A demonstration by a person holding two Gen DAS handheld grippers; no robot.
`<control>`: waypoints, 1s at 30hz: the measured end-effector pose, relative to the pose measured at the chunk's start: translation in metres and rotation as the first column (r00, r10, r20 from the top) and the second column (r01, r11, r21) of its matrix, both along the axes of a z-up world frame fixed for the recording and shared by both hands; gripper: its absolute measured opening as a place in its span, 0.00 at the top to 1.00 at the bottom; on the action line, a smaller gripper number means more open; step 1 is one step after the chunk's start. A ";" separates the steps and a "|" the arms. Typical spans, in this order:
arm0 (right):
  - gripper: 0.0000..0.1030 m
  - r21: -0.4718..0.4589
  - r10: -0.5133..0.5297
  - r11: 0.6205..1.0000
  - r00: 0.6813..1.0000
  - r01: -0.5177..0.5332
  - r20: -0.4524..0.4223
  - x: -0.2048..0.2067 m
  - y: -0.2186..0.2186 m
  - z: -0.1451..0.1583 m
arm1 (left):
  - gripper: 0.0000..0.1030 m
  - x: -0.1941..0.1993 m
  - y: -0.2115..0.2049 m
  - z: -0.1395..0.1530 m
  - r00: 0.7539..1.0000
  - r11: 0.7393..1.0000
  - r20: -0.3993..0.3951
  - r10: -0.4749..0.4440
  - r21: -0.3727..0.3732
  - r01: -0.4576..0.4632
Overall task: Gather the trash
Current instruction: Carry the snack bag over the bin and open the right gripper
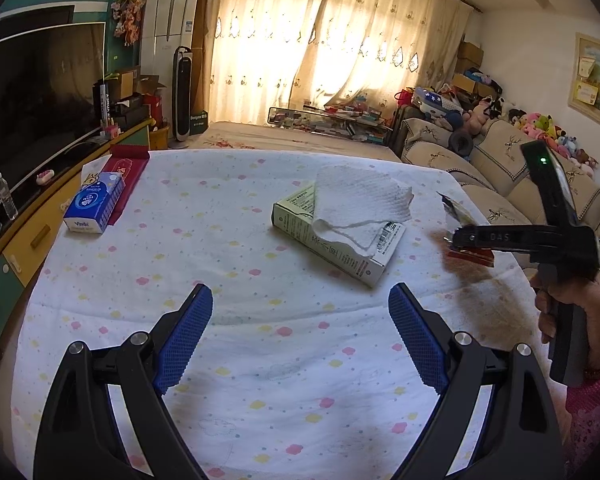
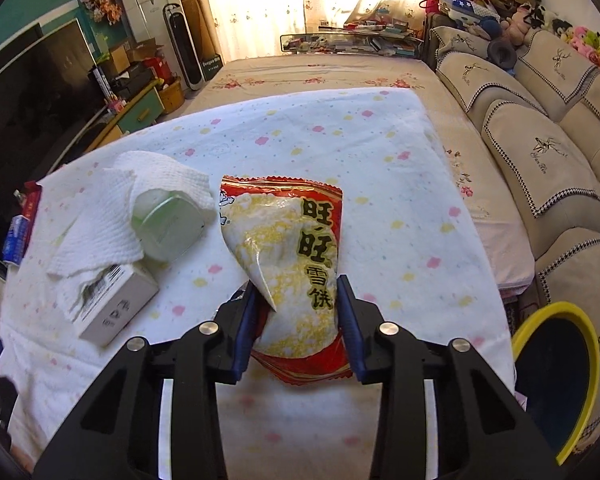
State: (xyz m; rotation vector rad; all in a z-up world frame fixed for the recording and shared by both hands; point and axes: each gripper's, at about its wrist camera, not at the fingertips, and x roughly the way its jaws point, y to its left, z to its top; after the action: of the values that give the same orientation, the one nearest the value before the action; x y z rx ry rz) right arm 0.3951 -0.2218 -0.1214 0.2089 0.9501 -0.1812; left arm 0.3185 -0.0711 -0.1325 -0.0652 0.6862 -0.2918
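My right gripper (image 2: 297,304) is shut on a red and white snack wrapper (image 2: 287,248) and holds it above the flowered cloth; in the left wrist view that gripper (image 1: 458,238) shows at the right with the wrapper (image 1: 470,256) in it. A white paper towel (image 1: 360,200) lies over a pale green box (image 1: 340,252) mid-table; both show in the right wrist view too, towel (image 2: 107,220), box (image 2: 115,312). My left gripper (image 1: 300,320) is open and empty, low over the cloth in front of the box.
A bin with a yellow rim (image 2: 580,320) stands at the right of the table. A blue tissue pack (image 1: 93,208) and a dark red packet (image 1: 125,176) lie at the far left. A sofa (image 2: 540,140) runs along the right, a TV cabinet (image 1: 27,240) along the left.
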 end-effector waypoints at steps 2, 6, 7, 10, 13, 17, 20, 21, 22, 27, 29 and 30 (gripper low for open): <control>0.65 0.014 0.001 1.000 1.000 -0.002 0.020 -0.018 -0.005 0.007 | 0.14 0.000 0.000 -0.001 1.000 1.000 0.000 -0.001 0.002 0.001; 0.63 0.047 -0.008 0.999 0.999 0.006 0.053 -0.054 -0.016 0.018 | 0.14 0.000 0.000 -0.001 1.000 1.000 0.000 0.000 0.009 0.000; 0.63 0.052 -0.017 0.999 0.998 0.013 0.061 -0.063 -0.020 0.020 | 0.14 0.000 0.000 -0.001 1.000 1.000 0.001 0.001 0.009 -0.001; 0.61 0.074 -0.061 0.996 0.995 0.055 0.085 -0.092 -0.040 0.024 | 0.14 0.000 0.000 -0.001 1.000 1.000 0.004 0.003 0.012 -0.003; 0.60 0.084 -0.129 0.989 0.988 0.121 0.090 -0.120 -0.067 0.024 | 0.14 0.000 -0.001 -0.002 1.000 1.000 0.005 0.003 0.018 -0.003; 0.59 0.068 -0.245 0.969 0.966 0.239 0.086 -0.156 -0.109 0.019 | 0.14 0.000 -0.003 -0.002 1.000 1.000 0.009 -0.001 0.029 0.001; 0.59 0.074 -0.313 0.949 0.947 0.308 0.070 -0.177 -0.136 0.011 | 0.14 0.000 -0.005 -0.002 1.000 0.999 0.011 -0.004 0.035 0.004; 0.59 0.070 -0.332 0.942 0.941 0.327 0.064 -0.182 -0.143 0.008 | 0.14 0.000 -0.005 -0.002 1.000 0.999 0.012 -0.005 0.038 0.005; 0.59 0.067 -0.347 0.937 0.936 0.343 0.058 -0.187 -0.149 0.004 | 0.14 0.001 -0.005 -0.001 1.000 0.999 0.012 -0.006 0.039 0.006; 0.53 0.060 -0.402 0.914 0.915 0.400 0.024 -0.200 -0.172 -0.010 | 0.14 0.001 -0.006 -0.002 1.000 0.999 0.014 -0.011 0.044 0.010; 0.48 0.058 -0.415 0.909 0.910 0.414 0.015 -0.202 -0.177 -0.015 | 0.14 0.001 -0.007 -0.002 1.000 0.999 0.014 -0.013 0.048 0.013; 0.44 0.058 -0.422 0.906 0.907 0.420 0.011 -0.203 -0.179 -0.017 | 0.14 0.000 -0.007 -0.003 1.000 0.999 0.013 -0.015 0.049 0.014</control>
State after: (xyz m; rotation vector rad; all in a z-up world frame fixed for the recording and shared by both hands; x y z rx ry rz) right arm 0.1920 -0.4009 -0.1385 0.4666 0.8776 -0.5516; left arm 0.3187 -0.0785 -0.1352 -0.0116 0.6801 -0.2891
